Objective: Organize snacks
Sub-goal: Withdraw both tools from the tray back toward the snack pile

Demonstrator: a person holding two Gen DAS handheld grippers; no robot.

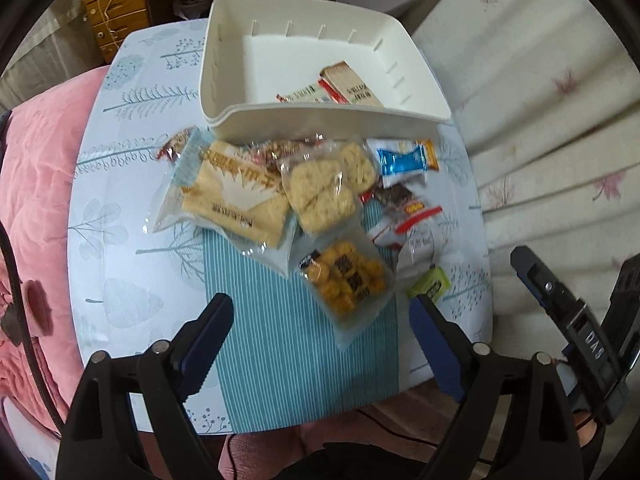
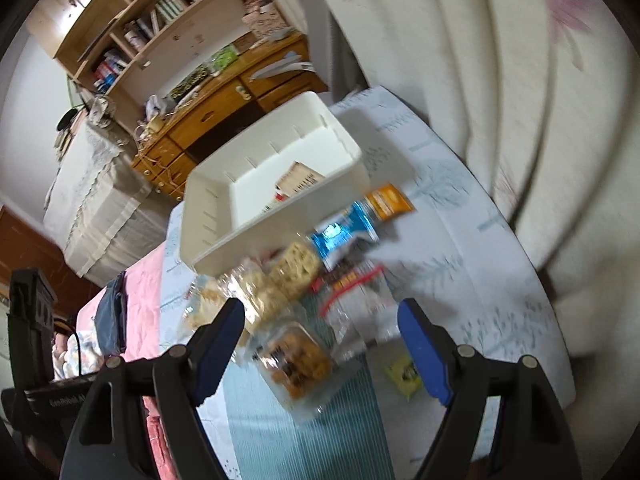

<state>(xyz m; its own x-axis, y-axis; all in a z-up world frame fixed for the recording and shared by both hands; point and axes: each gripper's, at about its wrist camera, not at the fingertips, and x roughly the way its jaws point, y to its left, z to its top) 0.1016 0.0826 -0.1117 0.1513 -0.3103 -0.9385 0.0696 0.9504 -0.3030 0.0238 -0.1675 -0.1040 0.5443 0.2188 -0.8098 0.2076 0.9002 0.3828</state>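
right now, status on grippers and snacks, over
Left gripper and right gripper open, empty. Snack pile on table; few packets in white bin. Nothing blocking.

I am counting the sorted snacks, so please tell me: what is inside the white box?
The white box holds a few flat snack packets near its front wall. That wall hides their lower parts, so I cannot count them exactly.
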